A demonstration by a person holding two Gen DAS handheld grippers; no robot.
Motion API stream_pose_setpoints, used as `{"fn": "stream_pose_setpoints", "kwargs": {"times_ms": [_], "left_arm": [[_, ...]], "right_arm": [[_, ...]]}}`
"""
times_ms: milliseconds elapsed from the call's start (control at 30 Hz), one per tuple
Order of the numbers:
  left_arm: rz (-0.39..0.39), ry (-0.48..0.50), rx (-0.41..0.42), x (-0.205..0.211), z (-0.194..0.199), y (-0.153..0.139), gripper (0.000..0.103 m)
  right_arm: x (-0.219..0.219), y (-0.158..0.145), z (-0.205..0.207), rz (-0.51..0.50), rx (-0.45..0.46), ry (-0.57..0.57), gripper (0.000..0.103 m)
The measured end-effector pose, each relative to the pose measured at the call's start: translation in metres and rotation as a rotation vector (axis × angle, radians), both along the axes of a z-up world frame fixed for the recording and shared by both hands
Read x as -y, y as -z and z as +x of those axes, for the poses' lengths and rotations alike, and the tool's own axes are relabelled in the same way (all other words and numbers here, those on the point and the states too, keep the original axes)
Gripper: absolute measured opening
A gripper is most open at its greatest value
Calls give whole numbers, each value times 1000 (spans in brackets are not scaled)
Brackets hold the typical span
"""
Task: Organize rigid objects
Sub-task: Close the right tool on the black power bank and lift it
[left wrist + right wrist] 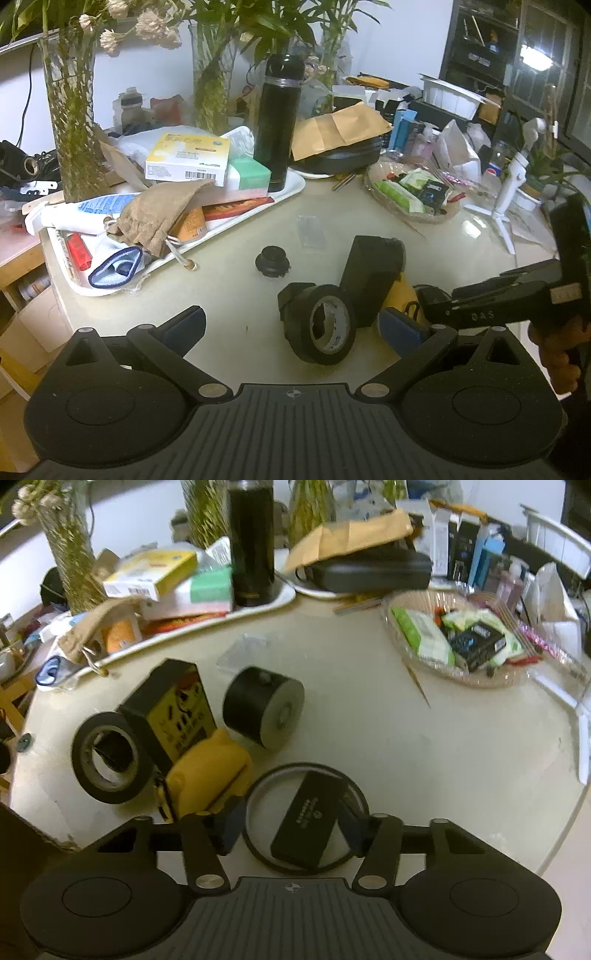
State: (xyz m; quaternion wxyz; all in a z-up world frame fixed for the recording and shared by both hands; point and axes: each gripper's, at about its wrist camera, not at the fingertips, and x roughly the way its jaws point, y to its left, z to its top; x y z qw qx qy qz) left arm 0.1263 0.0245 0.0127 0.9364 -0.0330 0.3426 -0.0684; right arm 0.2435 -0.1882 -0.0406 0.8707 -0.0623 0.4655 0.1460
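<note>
In the right wrist view my right gripper points down at a thin black ring with a small black box lying across it; both pads touch the ring's sides. Just beyond lie a yellow pouch, a black-and-yellow box, a black tape roll and a black cylinder. My left gripper hangs wide open over the table. The tape roll stands between its fingers, nearer the right one, untouched. A small black knob sits farther off.
A white tray heaped with boxes, a burlap bag and a tall black flask fills the back left. A glass basket of packets and a white tripod stand at the back right. A hand holds the right gripper.
</note>
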Motion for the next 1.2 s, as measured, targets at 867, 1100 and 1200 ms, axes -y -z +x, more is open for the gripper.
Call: {"fn": "stream_pose_setpoints", "kwargs": {"times_ms": [867,1100,1200], "left_arm": [[17,17,4,1,-3,4,103],[55,15,20,6,-4,4,103],[72,2,27,8,-4,4,103]], "right_arm": [[25,-9,4,42,45,146,34],[38,-28,-16,104,100,178,34],[42,-35,-23,129,119,185,34]]}}
